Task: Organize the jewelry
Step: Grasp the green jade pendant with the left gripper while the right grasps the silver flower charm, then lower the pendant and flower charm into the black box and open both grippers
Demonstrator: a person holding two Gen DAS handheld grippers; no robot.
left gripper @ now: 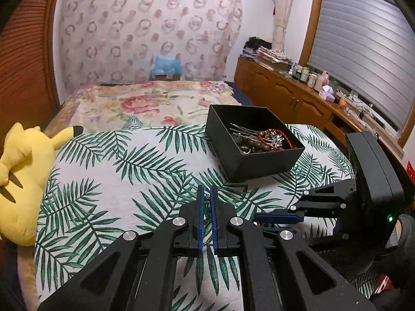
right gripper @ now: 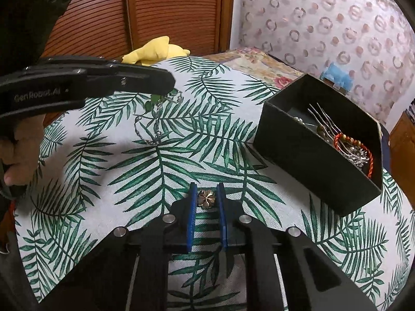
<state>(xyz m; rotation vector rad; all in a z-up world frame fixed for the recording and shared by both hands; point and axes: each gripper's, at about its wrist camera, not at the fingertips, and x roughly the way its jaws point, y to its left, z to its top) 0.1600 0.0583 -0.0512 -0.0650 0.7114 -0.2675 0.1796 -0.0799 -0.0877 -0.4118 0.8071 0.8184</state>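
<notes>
A small gold flower-shaped brooch point(right gripper: 206, 199) lay on the palm-leaf printed cloth point(right gripper: 145, 171), between the blue pads of the right gripper point(right gripper: 206, 194), whose jaws stood apart around it. The left gripper point(left gripper: 206, 197) had its jaws nearly together on a thin silver chain with green leaves point(right gripper: 155, 119). Nearby sat the black open cardboard box point(left gripper: 262, 164) of jewelry, and a yellow plush toy point(left gripper: 23, 178) farther off

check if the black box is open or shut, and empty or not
Open, no lid on it, and not empty: the black box holds hairpins, a red beaded bracelet and other jewelry in a pile.
</notes>
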